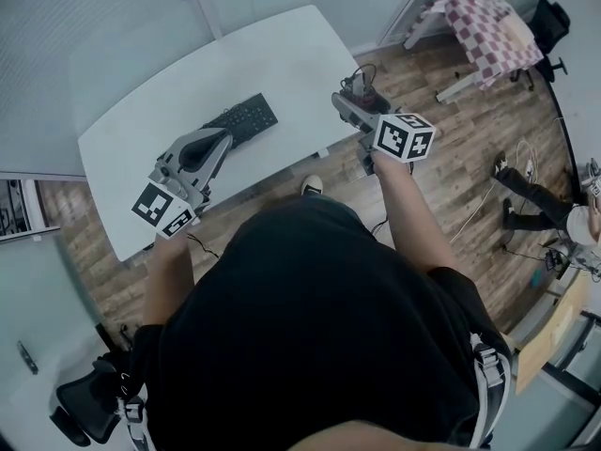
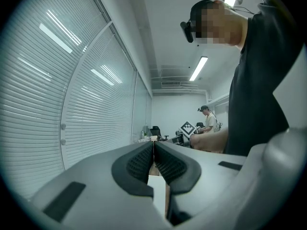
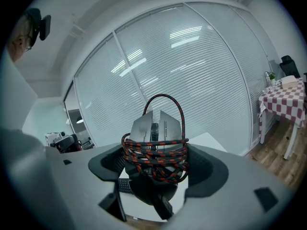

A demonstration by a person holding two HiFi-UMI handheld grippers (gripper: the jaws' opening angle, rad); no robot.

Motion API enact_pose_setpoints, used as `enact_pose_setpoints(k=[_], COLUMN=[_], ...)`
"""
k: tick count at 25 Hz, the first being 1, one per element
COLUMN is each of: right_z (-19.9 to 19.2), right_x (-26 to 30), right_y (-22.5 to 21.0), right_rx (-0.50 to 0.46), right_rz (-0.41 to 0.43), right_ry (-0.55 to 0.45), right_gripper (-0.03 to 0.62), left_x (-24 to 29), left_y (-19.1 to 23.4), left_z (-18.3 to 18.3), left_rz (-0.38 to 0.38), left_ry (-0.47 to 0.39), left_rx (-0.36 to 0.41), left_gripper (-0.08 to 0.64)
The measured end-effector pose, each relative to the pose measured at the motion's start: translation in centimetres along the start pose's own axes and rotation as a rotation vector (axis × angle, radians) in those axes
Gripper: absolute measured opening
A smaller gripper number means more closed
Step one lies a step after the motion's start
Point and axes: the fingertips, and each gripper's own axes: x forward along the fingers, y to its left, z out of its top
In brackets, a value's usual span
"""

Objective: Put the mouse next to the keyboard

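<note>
White table (image 1: 282,54) bears keyboard (image 1: 242,118), wood floor (image 1: 451,158) — right tool (image 3: 154,163) clamps cord-wrapped mouse (image 3: 156,126); left tool (image 2: 153,152) closed, apparently empty.

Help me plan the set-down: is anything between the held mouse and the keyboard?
Nothing visible. The right gripper holds the cable-wrapped mouse at the right edge of the table; its surface from there to the keyboard shows bare. The left gripper hovers at the keyboard's other end.

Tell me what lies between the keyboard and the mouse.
Head view: only bare white table between the keyboard and the mouse, which the right gripper holds.
</note>
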Motion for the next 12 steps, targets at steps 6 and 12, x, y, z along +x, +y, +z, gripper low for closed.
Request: enact_pose_setpoints(k=[6,12], right_z=[0.4,0.9], right_x=[1.4,3.1], right_y=[-1.6,-3.0], right_rx=[0.004,0.004], right_rz=[0.006,0.017], right_ry=[0.018,0.033], right_gripper=[0.403,0.403], left_x=[2.3,3.5], left_y=[1.0,2.9], left_z=[0.1,-0.5], left_rz=[-0.013,0.001], left_ry=[0.012,0.02], left_rx=[0.012,0.0], left_gripper=[0.023,0.023])
